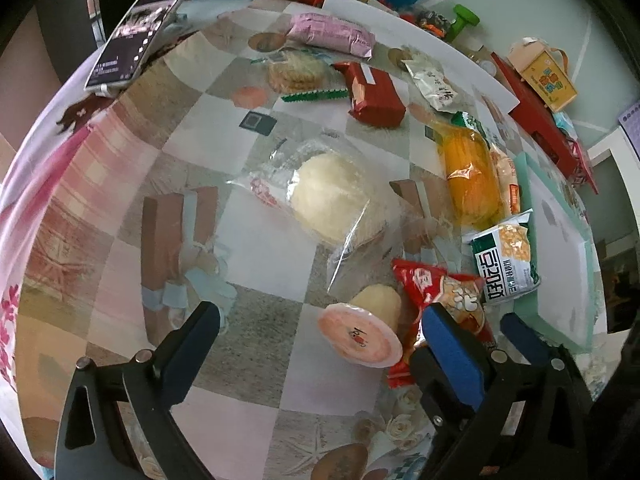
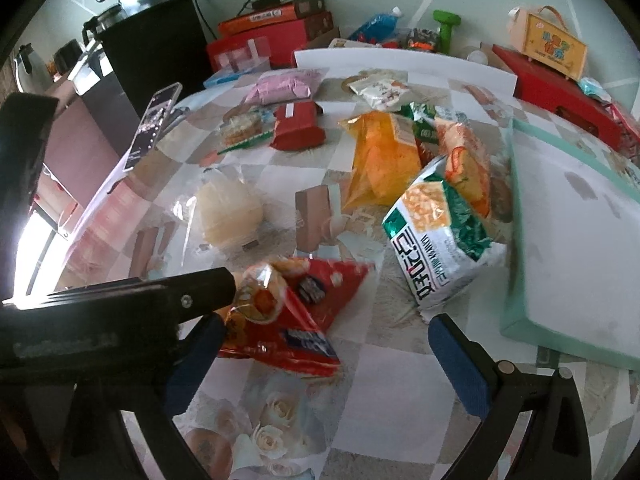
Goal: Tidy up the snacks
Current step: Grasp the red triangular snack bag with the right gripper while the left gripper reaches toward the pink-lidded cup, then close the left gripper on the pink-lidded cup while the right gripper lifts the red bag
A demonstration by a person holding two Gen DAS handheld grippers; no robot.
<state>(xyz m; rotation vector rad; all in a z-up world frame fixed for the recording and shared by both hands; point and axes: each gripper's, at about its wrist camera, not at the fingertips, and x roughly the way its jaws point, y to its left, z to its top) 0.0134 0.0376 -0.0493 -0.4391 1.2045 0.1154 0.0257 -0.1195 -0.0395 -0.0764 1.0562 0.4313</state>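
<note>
Left wrist view: left tool (image 1: 320,344) spread apart around the lying pink-lidded pudding cup (image 1: 362,332), not clamped.
Right tool (image 2: 326,350): apart, above the red crinkly snack bag (image 2: 304,320).
Advice: centre on the cup before closing.

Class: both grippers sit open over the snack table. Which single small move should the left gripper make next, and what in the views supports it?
Probably close the left gripper on the pudding cup. The cup lies on its side between the open fingers, touching the red snack bag, and nothing is held yet. The right gripper waits open over that bag.
</note>
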